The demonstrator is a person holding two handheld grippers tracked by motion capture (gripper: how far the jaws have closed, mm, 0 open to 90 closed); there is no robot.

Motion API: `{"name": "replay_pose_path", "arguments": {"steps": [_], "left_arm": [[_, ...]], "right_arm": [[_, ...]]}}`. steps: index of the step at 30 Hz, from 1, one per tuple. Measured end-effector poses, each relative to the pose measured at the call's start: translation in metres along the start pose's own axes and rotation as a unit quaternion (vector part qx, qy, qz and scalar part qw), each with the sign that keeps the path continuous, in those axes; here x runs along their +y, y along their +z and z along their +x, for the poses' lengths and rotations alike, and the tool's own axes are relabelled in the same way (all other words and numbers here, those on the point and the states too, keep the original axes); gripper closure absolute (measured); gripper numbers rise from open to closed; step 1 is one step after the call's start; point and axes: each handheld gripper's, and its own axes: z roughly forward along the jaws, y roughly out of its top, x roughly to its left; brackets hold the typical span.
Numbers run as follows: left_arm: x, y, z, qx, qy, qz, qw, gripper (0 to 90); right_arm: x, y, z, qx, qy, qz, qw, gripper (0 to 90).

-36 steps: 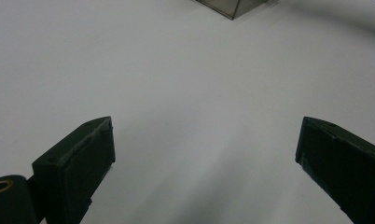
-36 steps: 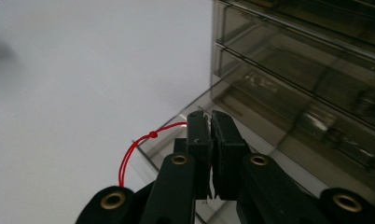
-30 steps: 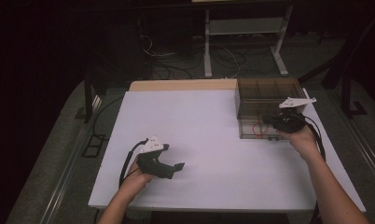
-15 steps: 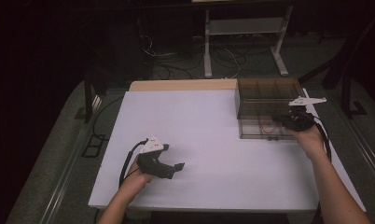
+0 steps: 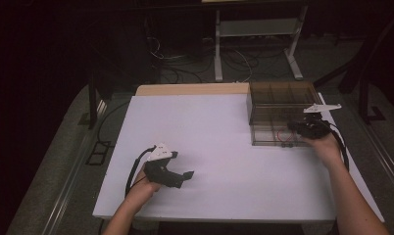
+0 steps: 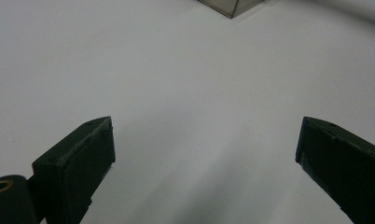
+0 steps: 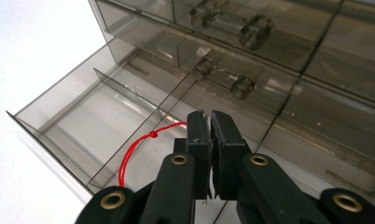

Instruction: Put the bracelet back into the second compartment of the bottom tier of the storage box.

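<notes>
- Right gripper (image 7: 210, 122) clamped on a red string (image 7: 140, 142), over the open drawer (image 7: 78, 122) of the clear drawer box (image 5: 282, 100) at 2 o'clock on the table (image 5: 219, 142)
- Lower the loop fully inside the drawer walls before letting go
- Keep clear of the dividers
- Left gripper (image 5: 180, 177) resting at 7 o'clock, jaws wide apart, nothing between
- Compared with a second ago: right gripper shifted toward 3 o'clock and a little lower; left unmoved

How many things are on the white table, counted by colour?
Black tools: 2, the left tool and the right tool
Smoky clear drawer box: 1
Red string: 1
Total: 4
</notes>
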Motion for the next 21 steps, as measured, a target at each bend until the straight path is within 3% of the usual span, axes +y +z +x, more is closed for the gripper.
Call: {"name": "replay_pose_path", "arguments": {"steps": [14, 18, 21], "left_arm": [[0.0, 0.0, 0.0, 0.0, -0.001, 0.0, 1.0, 3.6], [0.0, -0.001, 0.0, 0.0, -0.001, 0.0, 1.0, 3.6], [0.0, -0.001, 0.0, 0.0, 0.0, 0.0, 1.0, 3.6]], "right_arm": [[-0.005, 0.012, 0.007, 0.005, -0.023, 0.043, 0.9988, 85.8], [-0.005, 0.011, 0.007, 0.007, -0.022, 0.042, 0.9988, 85.4], [-0.005, 0.011, 0.007, 0.01, -0.022, 0.038, 0.999, 80.1]]}}
